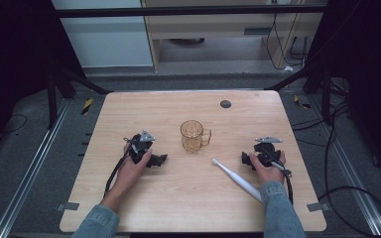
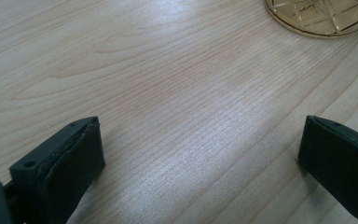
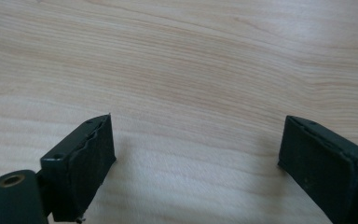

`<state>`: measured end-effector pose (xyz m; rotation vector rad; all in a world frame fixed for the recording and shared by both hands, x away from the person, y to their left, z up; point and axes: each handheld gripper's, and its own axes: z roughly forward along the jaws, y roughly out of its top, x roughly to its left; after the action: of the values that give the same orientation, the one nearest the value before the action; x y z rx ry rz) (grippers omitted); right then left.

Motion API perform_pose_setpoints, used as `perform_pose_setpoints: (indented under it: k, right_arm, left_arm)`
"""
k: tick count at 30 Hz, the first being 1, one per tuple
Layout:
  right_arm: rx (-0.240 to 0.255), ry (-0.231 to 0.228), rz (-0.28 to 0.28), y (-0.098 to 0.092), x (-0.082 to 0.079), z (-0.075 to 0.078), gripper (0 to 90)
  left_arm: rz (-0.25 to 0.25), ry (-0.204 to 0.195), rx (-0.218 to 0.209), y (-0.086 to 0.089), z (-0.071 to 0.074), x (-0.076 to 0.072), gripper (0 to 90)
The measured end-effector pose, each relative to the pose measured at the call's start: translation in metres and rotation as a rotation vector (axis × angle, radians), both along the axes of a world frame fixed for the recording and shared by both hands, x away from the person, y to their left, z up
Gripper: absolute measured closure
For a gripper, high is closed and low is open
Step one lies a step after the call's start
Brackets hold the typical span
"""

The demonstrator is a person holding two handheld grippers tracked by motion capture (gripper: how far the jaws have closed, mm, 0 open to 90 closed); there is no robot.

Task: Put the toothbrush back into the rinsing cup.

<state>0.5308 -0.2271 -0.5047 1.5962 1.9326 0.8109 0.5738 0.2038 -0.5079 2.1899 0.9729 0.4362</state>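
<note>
Looking down from the high view, we see a wooden table with an amber glass mug standing upright near its middle, handle toward the right edge. A white electric toothbrush lies flat between the mug and the near right corner, brush head toward the mug, its base beside the sleeve. Our left gripper rests on the table left of the mug, near it but apart; our right gripper rests near the right edge, just beside the toothbrush. A small dark disc sits near the far edge.

From the left gripper view we get what the high view is too small to show: the left gripper has its jaws standing wide over bare wood, and the mug's faceted base sits well beyond them.

From the right gripper view, the right gripper likewise stands wide, with bare wood grain between the jaws.
</note>
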Motion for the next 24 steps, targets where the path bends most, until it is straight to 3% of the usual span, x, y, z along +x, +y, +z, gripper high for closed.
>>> perform_pose_setpoints:
  k: [3, 9, 12, 18, 21, 22, 24]
  right_arm:
    - [-0.024, -0.002, 0.017, -0.002, -0.007, 0.006, 10.9]
    - [-0.048, 0.009, 0.106, -0.009, -0.032, 0.029, 15.7]
    - [-0.056, 0.045, 0.178, -0.009, -0.046, 0.038, 16.8]
    - [-0.065, 0.114, 0.270, 0.000, -0.057, 0.043, 19.4]
    - [-0.085, 0.127, 0.282, 0.004, -0.058, 0.043, 18.6]
    - [-0.127, 0.130, 0.273, 0.009, -0.056, 0.045, 16.1]
    - [-0.141, 0.124, 0.265, 0.012, -0.055, 0.048, 16.0]
  left_arm:
    - [0.000, 0.000, -0.001, 0.000, 0.000, 0.000, 0.0]
    - [-0.002, 0.000, 0.000, 0.000, 0.000, 0.000, 0.0]
    - [-0.002, 0.000, 0.000, 0.000, 0.000, 0.000, 0.0]
    - [-0.002, 0.000, 0.000, 0.000, 0.000, 0.000, 0.0]
    - [-0.002, 0.001, 0.000, 0.000, 0.000, 0.000, 0.0]
    - [-0.002, 0.000, 0.000, 0.000, 0.000, 0.000, 0.0]
    - [-0.002, 0.000, 0.000, 0.000, 0.000, 0.000, 0.0]
